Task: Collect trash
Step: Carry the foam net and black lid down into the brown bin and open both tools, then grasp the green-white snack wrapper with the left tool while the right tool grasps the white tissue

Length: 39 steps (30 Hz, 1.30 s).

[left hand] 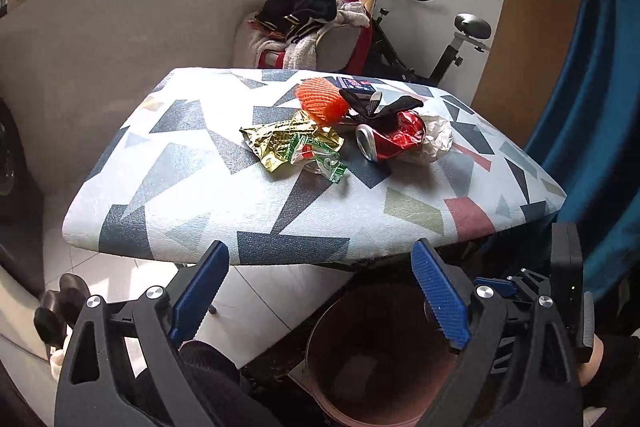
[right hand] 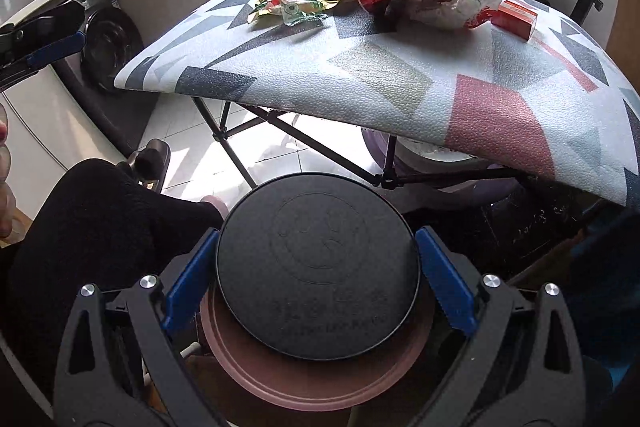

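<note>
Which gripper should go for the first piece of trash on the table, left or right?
Left. The left gripper is open and empty, facing the gold wrapper and crushed red can on the table. The right gripper is clamped on the black round lid over the pink bin.

A crushed red aluminium drink can lies on its side on the bench, touching crumpled white paper. Beside it lie a crinkled gold foil wrapper, a green-and-white plastic wrapper and orange foam netting. A small red carton, possibly a cigarette pack, lies nearby.
</note>
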{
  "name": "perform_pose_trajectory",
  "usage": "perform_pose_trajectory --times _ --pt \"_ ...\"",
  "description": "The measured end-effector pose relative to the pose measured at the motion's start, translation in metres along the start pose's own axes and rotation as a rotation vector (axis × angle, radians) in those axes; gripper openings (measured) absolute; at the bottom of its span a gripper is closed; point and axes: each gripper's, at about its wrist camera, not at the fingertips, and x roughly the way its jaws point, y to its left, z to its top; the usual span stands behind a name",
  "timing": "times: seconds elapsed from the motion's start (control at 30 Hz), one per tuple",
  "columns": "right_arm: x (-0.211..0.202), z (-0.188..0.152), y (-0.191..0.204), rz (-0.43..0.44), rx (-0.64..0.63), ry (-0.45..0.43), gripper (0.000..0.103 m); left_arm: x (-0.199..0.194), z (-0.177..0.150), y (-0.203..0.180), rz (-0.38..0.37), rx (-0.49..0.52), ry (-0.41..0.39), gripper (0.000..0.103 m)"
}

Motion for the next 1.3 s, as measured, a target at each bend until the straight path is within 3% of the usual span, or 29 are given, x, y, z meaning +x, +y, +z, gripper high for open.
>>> perform_pose_trajectory --times 0.07,0.23,0.53,0.67,0.83,0.93,1.07,1.13,1.3 --pt "0.005 0.0 0.004 0.06 -0.004 0.029 0.097 0.0 0.0 0.005 0.004 -0.013 0.001 0.09" --pt "0.002 0.001 0.003 0.035 0.011 0.011 0.097 0.001 -0.004 0.011 0.024 -0.024 0.0 0.09" --pt "-0.046 0.015 -0.045 -0.096 0.169 -0.21 0.097 0.01 -0.005 0.016 0.035 -0.044 0.016 0.09" --pt "-0.066 0.026 -0.067 -0.11 0.228 -0.296 0.097 0.018 -0.003 0.02 0.011 -0.069 0.028 0.09" --pt "-0.083 0.041 -0.087 -0.156 0.243 -0.38 0.097 0.032 0.009 0.023 -0.022 -0.092 0.03 0.09" --pt "-0.082 0.052 -0.096 -0.15 0.246 -0.365 0.097 0.047 0.018 0.025 -0.054 -0.111 0.047 0.09" --pt "-0.071 0.063 -0.102 -0.26 0.228 -0.317 0.097 0.08 0.031 0.032 -0.126 -0.2 0.097 0.076" --pt "-0.066 0.065 -0.108 -0.276 0.228 -0.313 0.097 0.101 0.038 0.036 -0.164 -0.275 0.128 0.066" --pt "-0.052 0.069 -0.12 -0.292 0.252 -0.293 0.097 0.155 0.056 0.046 -0.237 -0.509 0.195 0.059"
